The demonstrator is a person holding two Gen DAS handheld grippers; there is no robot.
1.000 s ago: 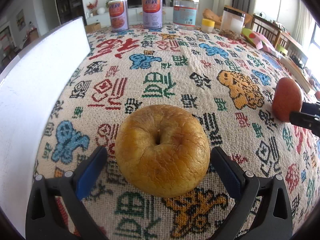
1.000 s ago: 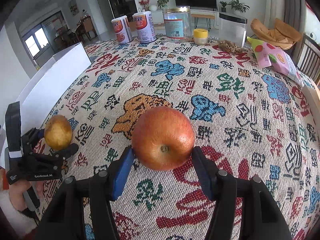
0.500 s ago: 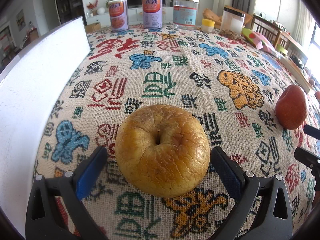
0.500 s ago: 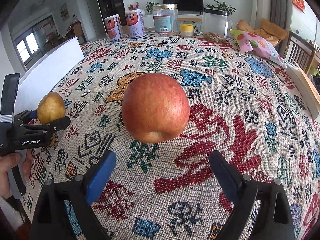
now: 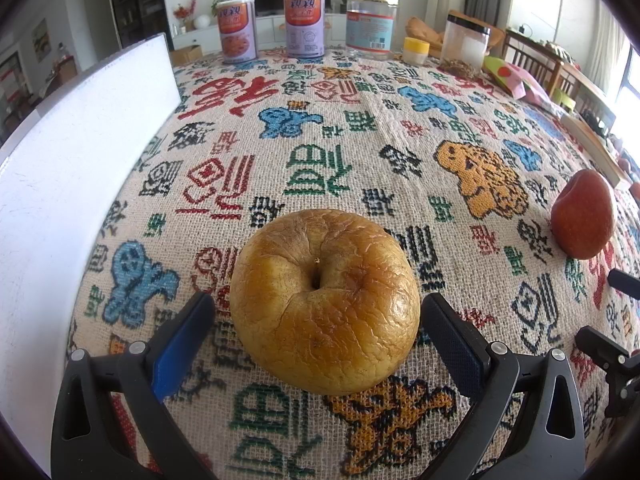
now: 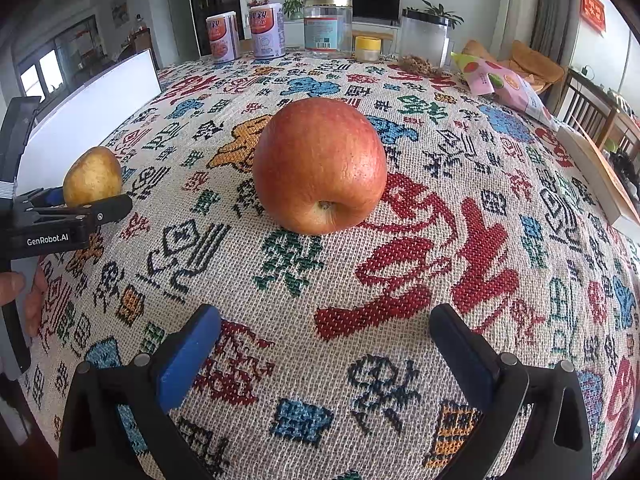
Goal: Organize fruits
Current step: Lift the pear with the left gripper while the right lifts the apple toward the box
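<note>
A wrinkled yellow apple (image 5: 325, 302) sits on the patterned tablecloth (image 5: 320, 128) between the fingers of my left gripper (image 5: 320, 344). The jaws stand wide, with a small gap to the apple on each side. The yellow apple also shows in the right wrist view (image 6: 93, 176), beside the left gripper (image 6: 80, 216). A red apple (image 6: 320, 164) rests on the cloth well ahead of my right gripper (image 6: 324, 352), which is open and empty. The red apple also shows at the right of the left wrist view (image 5: 582, 214).
A white board (image 5: 60, 184) stands along the table's left edge. At the far edge stand two printed cans (image 5: 237, 28), a glass jar (image 5: 372, 24), a small yellow-lidded pot (image 5: 415, 50), a clear black-lidded container (image 5: 466, 46) and a pink snack bag (image 6: 504, 84).
My right gripper opened, let the red apple down on the cloth, and pulled back from it. The left gripper and yellow apple have not moved.
</note>
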